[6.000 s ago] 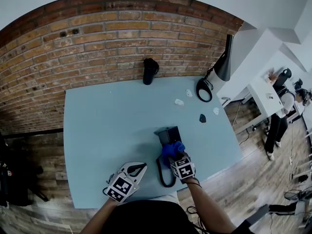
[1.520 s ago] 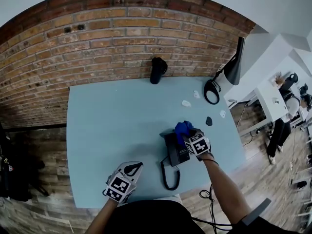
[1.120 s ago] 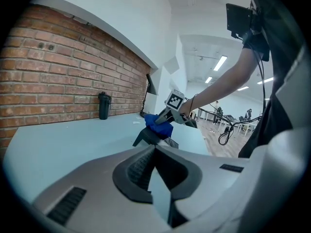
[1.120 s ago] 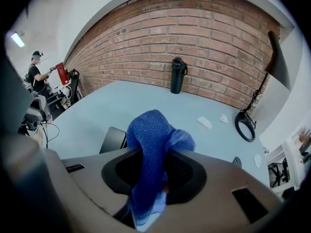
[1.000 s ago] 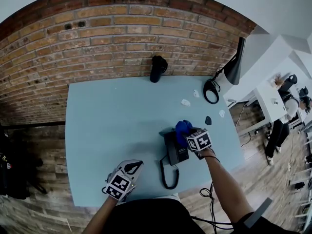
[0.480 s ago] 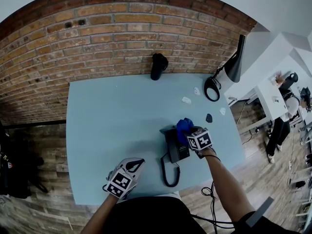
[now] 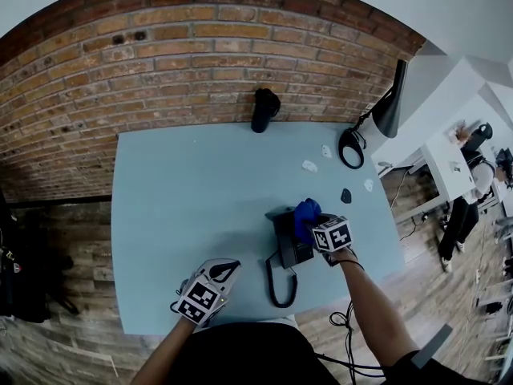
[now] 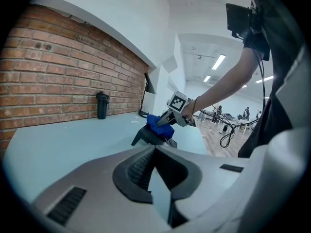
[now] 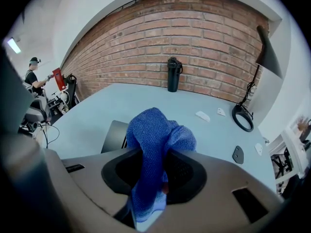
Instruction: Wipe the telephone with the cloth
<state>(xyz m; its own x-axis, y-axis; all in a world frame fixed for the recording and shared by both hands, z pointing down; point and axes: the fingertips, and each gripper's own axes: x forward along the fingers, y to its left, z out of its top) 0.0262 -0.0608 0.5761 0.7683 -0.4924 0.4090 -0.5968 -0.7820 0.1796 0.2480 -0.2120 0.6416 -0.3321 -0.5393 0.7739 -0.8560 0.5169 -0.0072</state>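
The pale blue-green worktop stands against a red brick wall, and most of its surface is bare. At the far edge, close to the bricks, a black bottle stands upright. In the far right corner a black lamp leans over its ring-shaped base. Near it lie a few white scraps and one small dark piece.

The black telephone sits on the near right part of the worktop. Its coiled cord loops toward the near edge. The right tool is clamped on a bunched blue cloth. The cloth rests on the far right part of the telephone and hangs down between the jaws.

The left tool is over the near edge of the worktop, to the left of the telephone and apart from it. Its jaws are together with nothing between them.

Around the worktop the floor is wooden boards. Something dark sits on it at the left, too dim to name. To the right the room opens out, white-walled, with a white table and a person standing beside it. Strip lights run along the ceiling on that side.
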